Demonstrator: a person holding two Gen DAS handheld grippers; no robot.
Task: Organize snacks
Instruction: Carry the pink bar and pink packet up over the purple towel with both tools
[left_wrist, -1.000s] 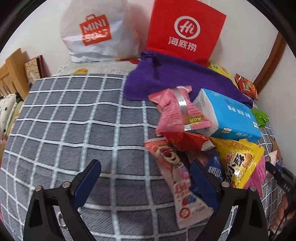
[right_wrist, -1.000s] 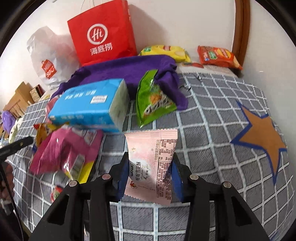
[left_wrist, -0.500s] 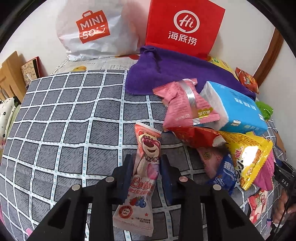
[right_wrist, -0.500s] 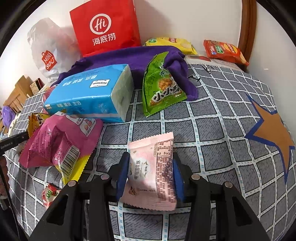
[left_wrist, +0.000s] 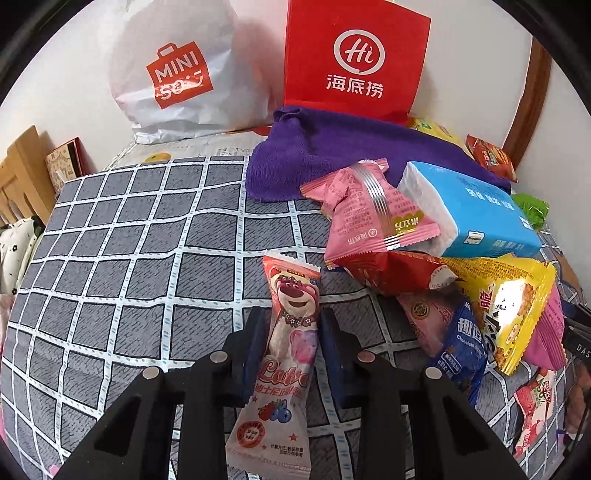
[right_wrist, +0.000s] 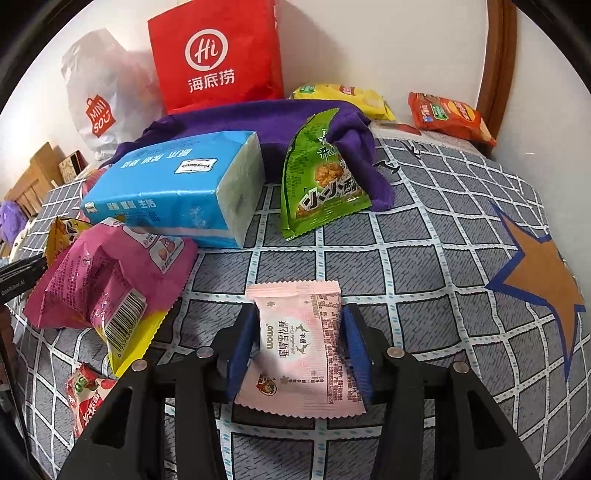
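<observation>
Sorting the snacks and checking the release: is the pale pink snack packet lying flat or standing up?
Lying flat: the pale pink snack packet rests face up on the checked cloth.

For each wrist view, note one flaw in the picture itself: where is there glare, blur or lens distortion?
Left wrist view: white glare washes out the print on the yellow snack bag, and the checked cloth has grid lines that bow with the fisheye. Right wrist view: the pale pink packet is smeared at its lower left, and the frame corners are dark.

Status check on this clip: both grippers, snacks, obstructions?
Left gripper shut on bear-print packet. Right gripper just been opening, pale pink packet between its jaws. Snack pile beside; nothing blocking.
</observation>
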